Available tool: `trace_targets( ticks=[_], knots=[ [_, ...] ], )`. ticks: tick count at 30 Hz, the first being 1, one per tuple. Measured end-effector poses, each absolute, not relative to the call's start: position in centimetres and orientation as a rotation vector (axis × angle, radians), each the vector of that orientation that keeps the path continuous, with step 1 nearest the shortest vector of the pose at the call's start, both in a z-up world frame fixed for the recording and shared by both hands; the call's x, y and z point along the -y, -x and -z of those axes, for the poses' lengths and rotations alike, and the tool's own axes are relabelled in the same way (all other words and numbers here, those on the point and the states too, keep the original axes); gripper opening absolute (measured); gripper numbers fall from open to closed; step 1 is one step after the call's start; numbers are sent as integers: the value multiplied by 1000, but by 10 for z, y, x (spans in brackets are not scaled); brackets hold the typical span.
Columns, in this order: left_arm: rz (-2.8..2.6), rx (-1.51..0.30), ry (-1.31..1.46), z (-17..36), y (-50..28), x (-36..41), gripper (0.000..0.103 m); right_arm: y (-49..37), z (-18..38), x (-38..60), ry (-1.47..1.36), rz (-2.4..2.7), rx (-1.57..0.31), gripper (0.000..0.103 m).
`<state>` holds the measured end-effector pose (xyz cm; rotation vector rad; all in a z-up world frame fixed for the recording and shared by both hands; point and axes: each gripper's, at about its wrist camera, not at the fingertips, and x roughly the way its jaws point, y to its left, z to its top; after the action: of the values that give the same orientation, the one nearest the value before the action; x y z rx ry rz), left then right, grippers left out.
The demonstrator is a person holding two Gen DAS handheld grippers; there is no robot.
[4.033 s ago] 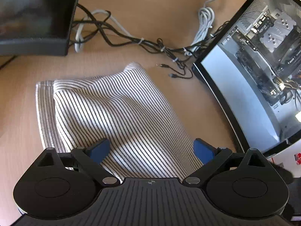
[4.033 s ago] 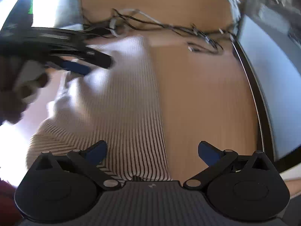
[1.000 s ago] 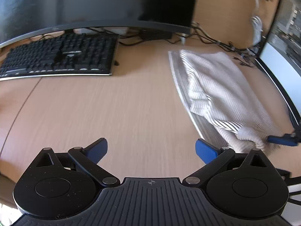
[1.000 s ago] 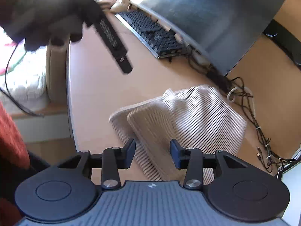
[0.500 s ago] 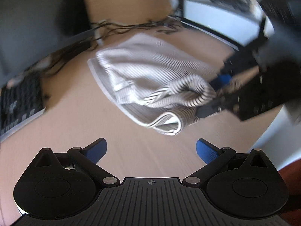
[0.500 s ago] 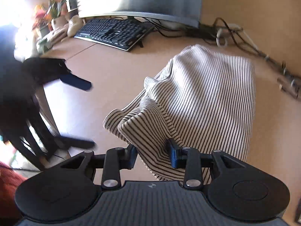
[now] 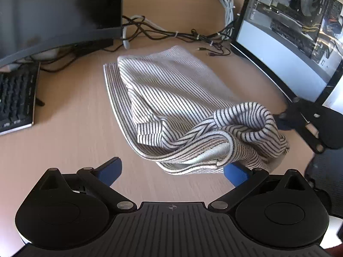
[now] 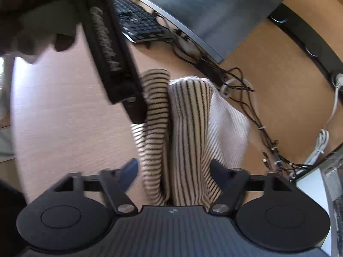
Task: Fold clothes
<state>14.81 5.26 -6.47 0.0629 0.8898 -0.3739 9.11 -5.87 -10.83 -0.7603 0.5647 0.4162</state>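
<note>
In the middle of the frame the striped garment (image 7: pixel 180 98) lies on the desk (image 7: pixel 70 128), its near end bunched between the half-open fingers of the right gripper (image 8: pixel 173 171), probably to fold it over, while the left gripper (image 7: pixel 171 169) hovers wide open, empty.

Sunlit wooden desk (image 7: pixel 70 128), dark monitor (image 7: pixel 53 10), keyboard (image 7: pixel 15 100), tangled cables (image 7: pixel 171 34), open PC case (image 7: pixel 300 21)

— What can't you make out?
— From the left wrist, the keyboard (image 7: pixel 16 100) is cut off by the left edge, and the right hand-held gripper (image 7: pixel 287 121) is blurred behind the striped garment (image 7: pixel 171 94).
— And from the right wrist?
— The garment's near end is hidden below the camera body; the left hand-held gripper (image 8: pixel 135 107) is smeared, its fingertips unreadable.
</note>
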Motion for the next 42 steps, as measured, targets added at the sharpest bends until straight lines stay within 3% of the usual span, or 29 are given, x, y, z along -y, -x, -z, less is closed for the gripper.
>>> trace_targets(
  ticks=[2, 8, 14, 21, 23, 25, 28, 32, 36, 38, 42],
  knots=[
    [377, -879, -70, 63, -149, -52, 103, -101, 103, 60, 720, -413, -602, 41],
    [412, -867, -52, 56, -147, -59, 103, -109, 97, 61, 723, -447, -658, 31],
    [419, -801, 119, 24, -153, -125, 103, -105, 62, 64, 812, -482, -692, 28],
    [524, -816, 55, 40, -191, -106, 103, -62, 23, 35, 956, -650, -830, 27],
    [570, -837, 18, 50, -197, -99, 100, -55, 10, 27, 1010, -710, -857, 27],
    [616, -858, -18, 60, -203, -92, 88, -54, -11, 21, 1076, -773, -877, 27],
    [685, -889, -74, 75, -211, -81, 87, -84, -36, 15, 1161, -838, -878, 27],
    [710, -911, -74, 80, -210, -89, 81, -158, -35, 10, 1179, -1034, -873, 30],
    [658, -914, 7, 69, -196, -124, 83, -229, 22, 9, 1089, -1020, -934, 34],
    [632, -901, 27, 60, -190, -138, 86, -247, 51, 11, 1103, -985, -930, 43],
    [644, -827, 48, 33, -181, -146, 89, -261, 49, 19, 1008, -940, -923, 60]
  ],
)
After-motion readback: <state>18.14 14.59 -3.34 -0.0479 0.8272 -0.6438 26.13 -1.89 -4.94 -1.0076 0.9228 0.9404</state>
